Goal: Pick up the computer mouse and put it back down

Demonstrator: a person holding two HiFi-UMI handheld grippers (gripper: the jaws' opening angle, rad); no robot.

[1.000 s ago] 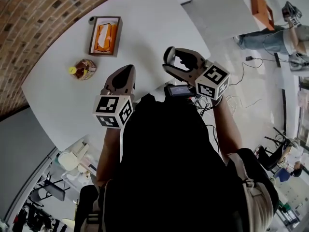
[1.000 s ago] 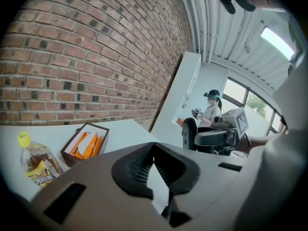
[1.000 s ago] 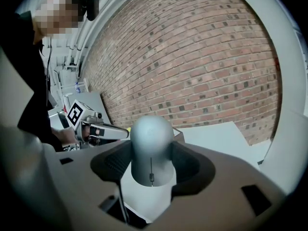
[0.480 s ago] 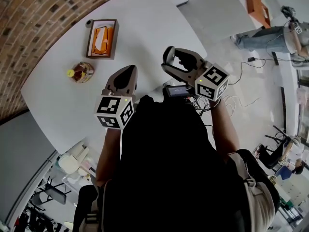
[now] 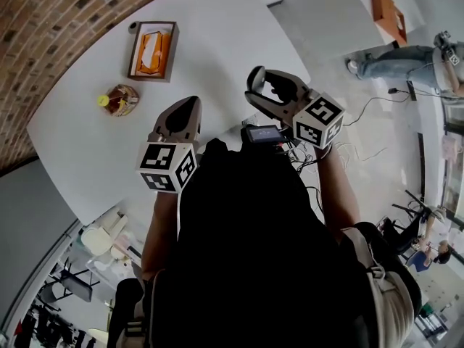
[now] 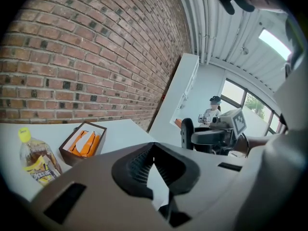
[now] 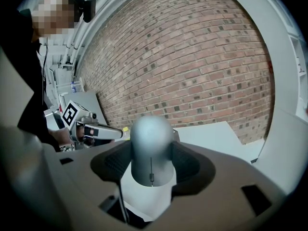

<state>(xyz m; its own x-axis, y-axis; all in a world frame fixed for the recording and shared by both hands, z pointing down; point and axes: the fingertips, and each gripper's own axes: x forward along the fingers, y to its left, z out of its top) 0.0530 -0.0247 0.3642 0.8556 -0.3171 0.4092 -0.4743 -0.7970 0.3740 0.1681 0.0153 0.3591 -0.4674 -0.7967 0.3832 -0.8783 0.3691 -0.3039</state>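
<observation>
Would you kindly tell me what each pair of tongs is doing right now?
The left tongs are closed and empty.
The right tongs are closed on the grey computer mouse.

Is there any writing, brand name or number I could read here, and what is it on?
Nothing here is legible.
Bottle label: print too blurred to read.
Small screen at the person's chest: too small to read.
Marker cubes: black-and-white square patterns, no letters or numbers.
</observation>
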